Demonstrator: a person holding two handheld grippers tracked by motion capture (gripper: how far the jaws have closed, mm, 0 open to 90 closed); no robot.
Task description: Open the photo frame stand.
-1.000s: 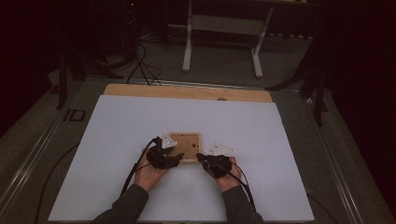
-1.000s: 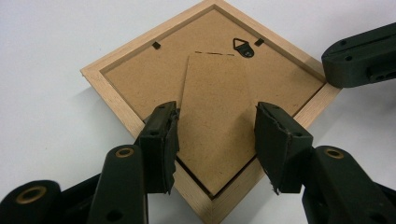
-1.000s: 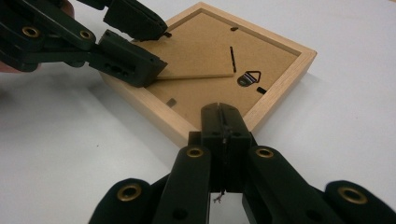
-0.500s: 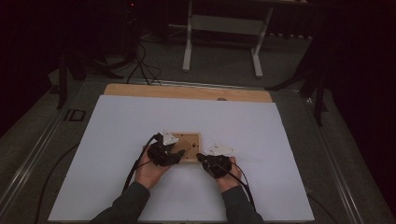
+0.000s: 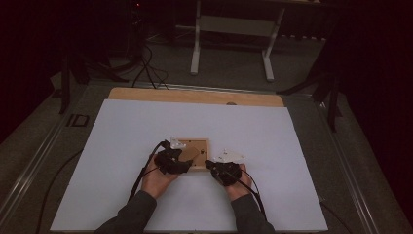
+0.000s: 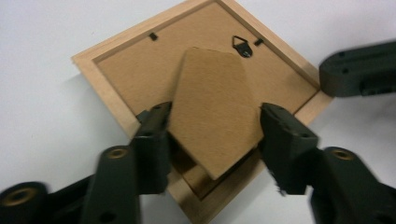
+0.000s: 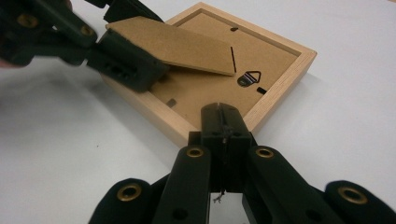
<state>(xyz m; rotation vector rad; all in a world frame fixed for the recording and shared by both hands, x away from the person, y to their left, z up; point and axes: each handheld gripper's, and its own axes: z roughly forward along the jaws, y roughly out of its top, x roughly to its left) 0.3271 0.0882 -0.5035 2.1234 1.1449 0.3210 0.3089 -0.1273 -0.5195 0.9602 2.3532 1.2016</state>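
A light wooden picture frame (image 5: 199, 146) lies face down on the white sheet, brown backing board (image 6: 135, 70) up. Its cardboard stand flap (image 6: 215, 107) is lifted off the backing at a slant. My left gripper (image 6: 215, 135) is shut on the flap's two side edges, and it also appears as the left gripper (image 7: 126, 60) in the right gripper view and the left gripper (image 5: 181, 165) from above. My right gripper (image 7: 223, 119) is shut with nothing between its jaws. Its tip rests on the frame's near rim (image 7: 261, 112), close to the metal hanger (image 7: 248, 78). The right gripper (image 5: 212, 165) sits at the frame's lower right corner.
The white sheet (image 5: 122, 146) covers most of the table, with a wooden strip (image 5: 195, 96) along its far edge. Cables (image 5: 141, 175) trail back from both grippers along the forearms. Beyond the table stand metal legs (image 5: 197, 44) on a dark floor.
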